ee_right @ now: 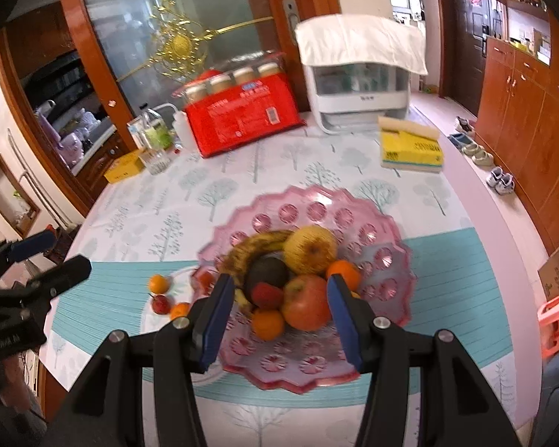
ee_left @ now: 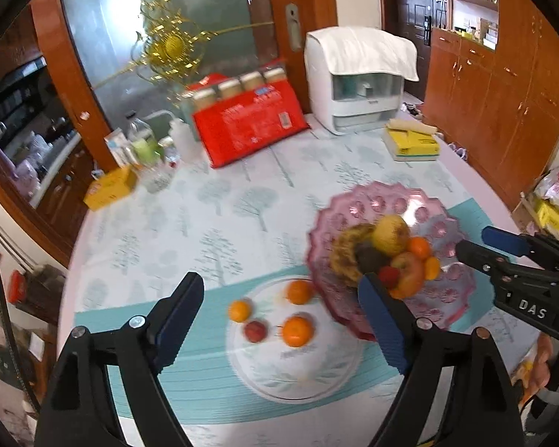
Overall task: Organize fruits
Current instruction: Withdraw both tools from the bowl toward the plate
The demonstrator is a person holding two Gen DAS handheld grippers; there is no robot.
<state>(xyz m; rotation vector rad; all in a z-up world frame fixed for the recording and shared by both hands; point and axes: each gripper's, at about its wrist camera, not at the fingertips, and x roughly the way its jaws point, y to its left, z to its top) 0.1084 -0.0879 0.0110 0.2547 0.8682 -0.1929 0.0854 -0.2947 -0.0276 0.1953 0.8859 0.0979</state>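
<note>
Hovering empty and spread, the left gripper (ee_left: 281,314) is placed directly above the white plate's (ee_left: 316,383) tangerines (ee_left: 297,330); the right gripper (ee_right: 279,316), also empty and parted, is held over the pink bowl (ee_right: 387,260).

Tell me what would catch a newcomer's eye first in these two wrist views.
The scalloped pink glass bowl at the table's centre, heaped with a browning banana, a yellow apple, a red apple and oranges. Beside it lies a flat white plate holding three small oranges and one small red fruit. At the back leans a bright red package.
</note>
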